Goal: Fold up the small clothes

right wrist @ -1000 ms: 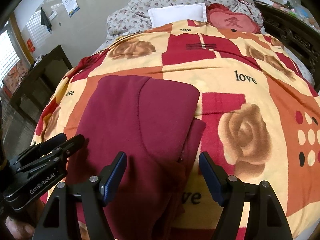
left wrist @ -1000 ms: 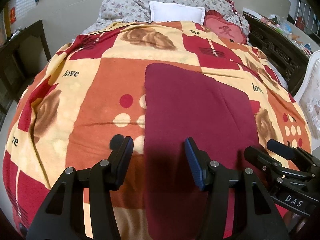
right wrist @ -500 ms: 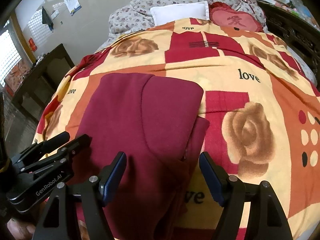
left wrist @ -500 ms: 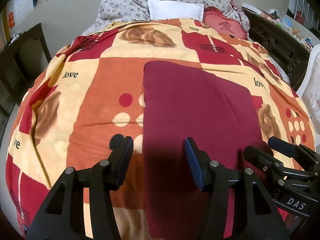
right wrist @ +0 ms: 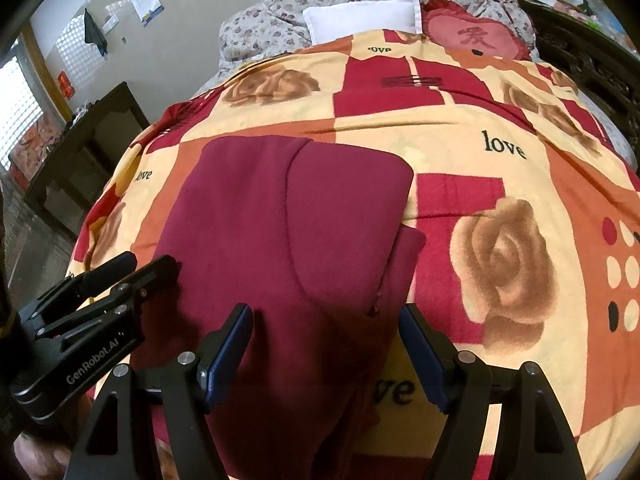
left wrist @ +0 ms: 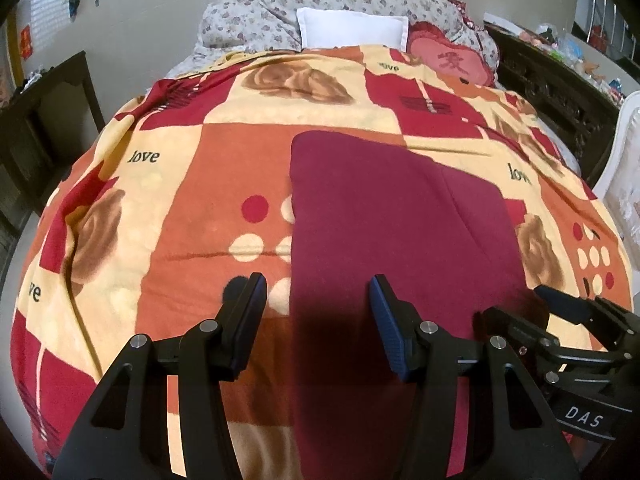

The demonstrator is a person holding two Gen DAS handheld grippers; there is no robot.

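Garment (left wrist: 384,232), dark red and partly folded, lies on the blanket (left wrist: 192,216) of the bed, near its front edge. Its near end is cut off by the frame bottom in both views and shaded by the grippers, so the hem cannot be made out. In the right wrist view a folded flap overlaps the body, and a lower layer pokes out at the right; what lies under the flap is hidden.

The left gripper (left wrist: 316,308) hovers over the garment's left edge, fingers moderately apart and holding nothing. The right gripper (right wrist: 326,340) hangs over the garment's right part, fingers wide and empty. Whether either touches the cloth is unclear.

A pillow (left wrist: 352,32) sits at the headboard end.

Compared with a second ago, nothing has shifted: garment, fold and both grippers match.
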